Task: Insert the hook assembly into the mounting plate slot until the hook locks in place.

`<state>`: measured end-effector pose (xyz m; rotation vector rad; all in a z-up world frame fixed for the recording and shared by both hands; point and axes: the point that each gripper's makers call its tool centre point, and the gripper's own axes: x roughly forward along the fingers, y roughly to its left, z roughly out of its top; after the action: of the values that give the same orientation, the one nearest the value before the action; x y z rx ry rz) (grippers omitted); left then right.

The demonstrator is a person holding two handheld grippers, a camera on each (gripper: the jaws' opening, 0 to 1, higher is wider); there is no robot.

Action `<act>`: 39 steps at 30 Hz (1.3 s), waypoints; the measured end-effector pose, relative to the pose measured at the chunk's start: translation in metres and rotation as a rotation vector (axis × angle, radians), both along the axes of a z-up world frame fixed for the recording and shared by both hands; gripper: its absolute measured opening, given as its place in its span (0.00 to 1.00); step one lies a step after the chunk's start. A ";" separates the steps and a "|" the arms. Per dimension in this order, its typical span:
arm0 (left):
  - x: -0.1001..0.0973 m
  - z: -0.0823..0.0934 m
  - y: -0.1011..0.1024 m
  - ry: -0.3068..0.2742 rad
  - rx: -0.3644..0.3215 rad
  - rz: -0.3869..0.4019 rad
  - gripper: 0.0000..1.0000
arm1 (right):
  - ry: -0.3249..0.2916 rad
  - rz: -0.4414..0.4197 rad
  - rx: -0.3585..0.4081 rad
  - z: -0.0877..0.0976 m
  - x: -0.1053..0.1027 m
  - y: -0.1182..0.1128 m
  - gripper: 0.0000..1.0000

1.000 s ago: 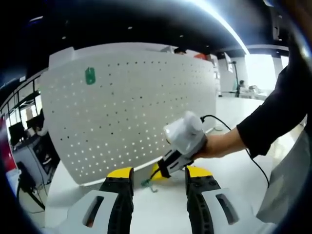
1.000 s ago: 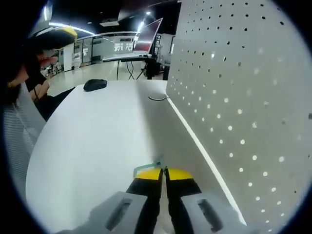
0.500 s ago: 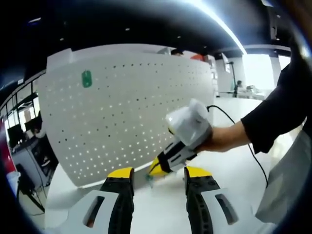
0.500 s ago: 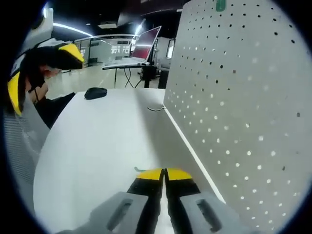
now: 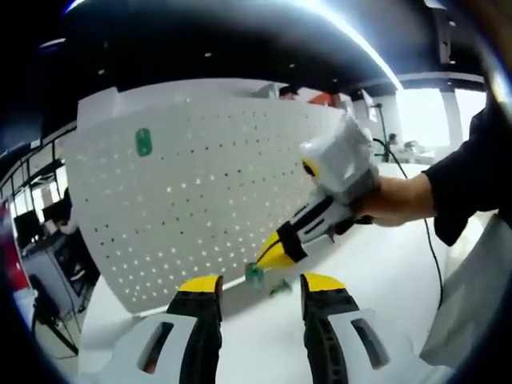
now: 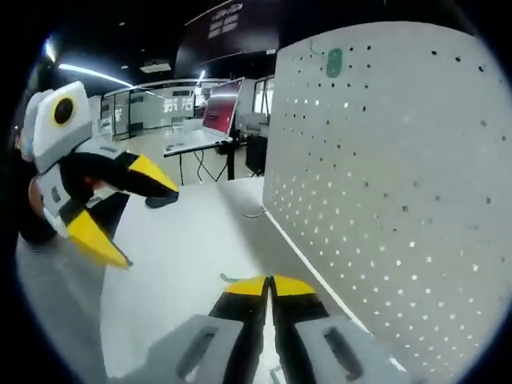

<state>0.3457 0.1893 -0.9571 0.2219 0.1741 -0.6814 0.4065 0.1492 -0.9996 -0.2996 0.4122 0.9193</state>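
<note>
Right claw [image 5: 276, 254] higher, green hook [image 5: 254, 274] pinched

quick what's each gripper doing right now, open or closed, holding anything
Left gripper: open, holding nothing.
Right gripper: closed on a small green hook, lifted off the white table beside the pegboard.

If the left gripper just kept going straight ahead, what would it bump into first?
Probably the small green hook held by the right gripper, just ahead of its open jaws; beyond stands the white pegboard. Depth is uncertain.

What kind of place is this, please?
Probably an open-plan office or lab: a white pegboard stands on a white table, with a laptop desk and ceiling strip lights behind.
</note>
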 end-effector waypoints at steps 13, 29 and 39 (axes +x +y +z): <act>-0.008 0.009 -0.008 -0.070 0.044 -0.049 0.29 | 0.124 -0.031 0.157 0.044 -0.038 0.010 0.00; -0.015 0.019 -0.012 -0.137 0.067 -0.090 0.11 | 0.220 -0.033 0.210 0.057 -0.069 0.024 0.00; -0.010 0.016 -0.008 -0.127 0.077 -0.081 0.08 | 0.279 -0.047 0.269 0.060 -0.069 0.025 0.00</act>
<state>0.3353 0.1817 -0.9410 0.3468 0.0701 -0.7390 0.3379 0.1745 -0.9393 0.0859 0.5419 0.9612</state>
